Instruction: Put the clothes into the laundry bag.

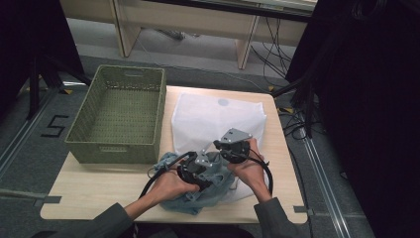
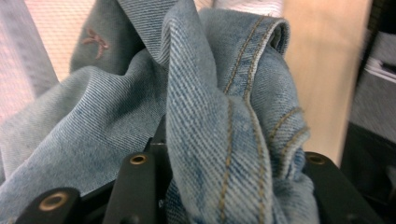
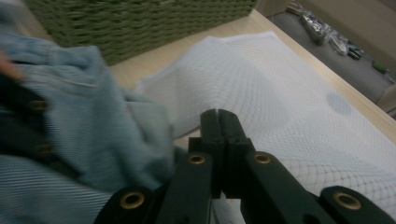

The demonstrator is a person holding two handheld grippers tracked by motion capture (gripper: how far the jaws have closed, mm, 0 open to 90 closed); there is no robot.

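A crumpled light-blue denim garment point(image 1: 208, 196) lies at the table's front edge, partly over a white mesh bag point(image 1: 218, 116). My left gripper point(image 1: 209, 172) is shut on a stitched fold of the denim point(image 2: 210, 116), which bulges up between its black jaws point(image 2: 229, 163). Just to the right, my right gripper point(image 1: 225, 153) hovers over the bag's near end. Its jaws point(image 3: 217, 114) are pressed together with nothing between them. The denim point(image 3: 84, 116) lies to its left and the mesh bag point(image 3: 280, 93) spreads out ahead of it.
A green woven basket point(image 1: 119, 148) stands empty at the table's back left, close to the bag's left side, its wall point(image 3: 140, 23) just beyond the denim. Bare wooden tabletop point(image 1: 99, 183) shows at the front left. Dark stands and cables flank the table on the floor.
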